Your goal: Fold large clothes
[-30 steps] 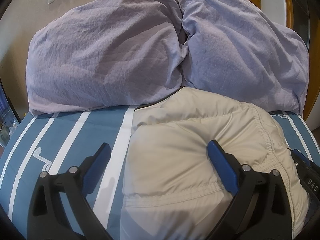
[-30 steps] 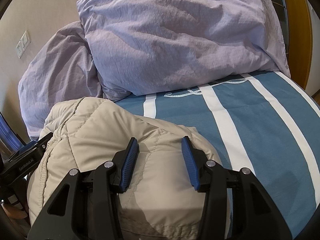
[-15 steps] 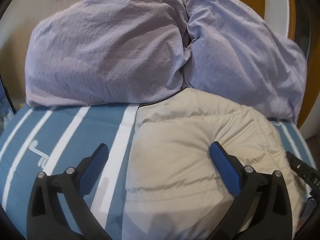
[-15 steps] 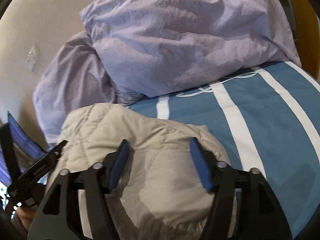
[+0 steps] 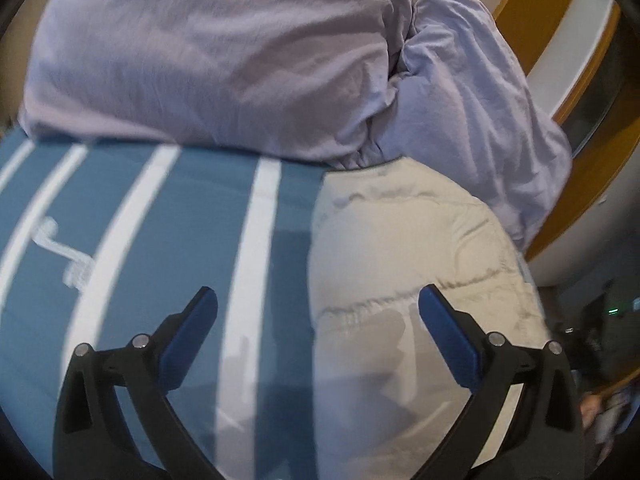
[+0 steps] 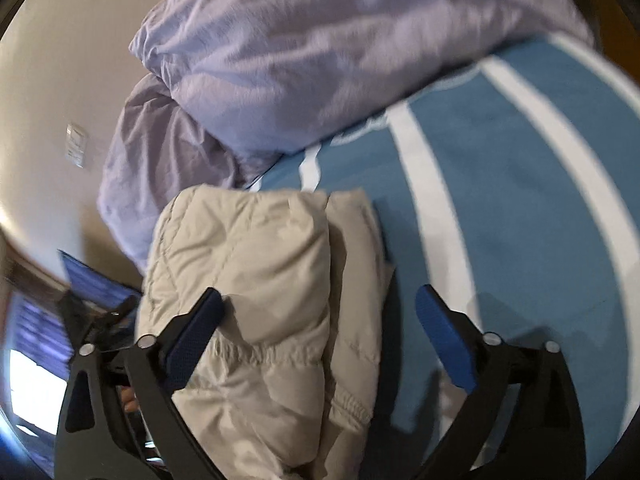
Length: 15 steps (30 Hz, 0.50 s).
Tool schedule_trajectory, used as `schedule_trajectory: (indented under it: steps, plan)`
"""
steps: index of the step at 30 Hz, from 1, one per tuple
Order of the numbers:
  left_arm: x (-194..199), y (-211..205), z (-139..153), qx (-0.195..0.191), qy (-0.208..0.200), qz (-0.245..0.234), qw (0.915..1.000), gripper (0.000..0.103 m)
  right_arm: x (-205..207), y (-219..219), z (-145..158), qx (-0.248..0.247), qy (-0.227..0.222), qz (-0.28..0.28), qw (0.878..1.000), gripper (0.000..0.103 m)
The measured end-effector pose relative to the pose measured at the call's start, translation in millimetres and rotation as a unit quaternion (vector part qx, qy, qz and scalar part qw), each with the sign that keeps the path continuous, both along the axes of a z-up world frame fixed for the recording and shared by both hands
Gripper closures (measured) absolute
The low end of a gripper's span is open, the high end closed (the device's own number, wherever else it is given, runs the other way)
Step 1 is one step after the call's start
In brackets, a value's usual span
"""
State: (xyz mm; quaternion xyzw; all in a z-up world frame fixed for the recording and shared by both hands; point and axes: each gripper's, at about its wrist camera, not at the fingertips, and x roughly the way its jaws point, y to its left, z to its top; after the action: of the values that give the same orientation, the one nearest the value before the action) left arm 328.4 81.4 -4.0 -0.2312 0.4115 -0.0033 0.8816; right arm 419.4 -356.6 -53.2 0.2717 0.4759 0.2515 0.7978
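A beige puffy jacket lies folded in a bundle on the blue, white-striped bed sheet. My left gripper hovers over the jacket's left edge with its jaws wide apart and nothing between the pads. In the right wrist view the jacket shows stacked layers. My right gripper is above its right side with its jaws opening. The jacket lies under and between them, and the pads do not press on it.
Lilac pillows are piled at the head of the bed, right behind the jacket. Lilac pillows also fill the top of the right wrist view. A wooden frame borders the bed. A lit screen stands beside the bed.
The right jaws, narrowly pinched on the jacket a second ago, have spread wide and let it go. Both views have swung and rolled; the jacket now sits to one side in each.
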Motion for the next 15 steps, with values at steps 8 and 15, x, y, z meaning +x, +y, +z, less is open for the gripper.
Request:
schedule_trajectory:
  steps: [8, 15]
  plan:
    - [3.6, -20.1, -15.0, -0.067, 0.01, -0.053, 0.9963, 0.002, 5.5, 5.1, -24.4, 0.065, 0.053, 0.034, 0.996, 0.001]
    - [10.3, -20.5, -36.6, -0.15, 0.021, -0.064, 0.9864, 0.002, 7.5, 17.1, -35.1, 0.1, 0.081, 0.063, 0.99, 0.001]
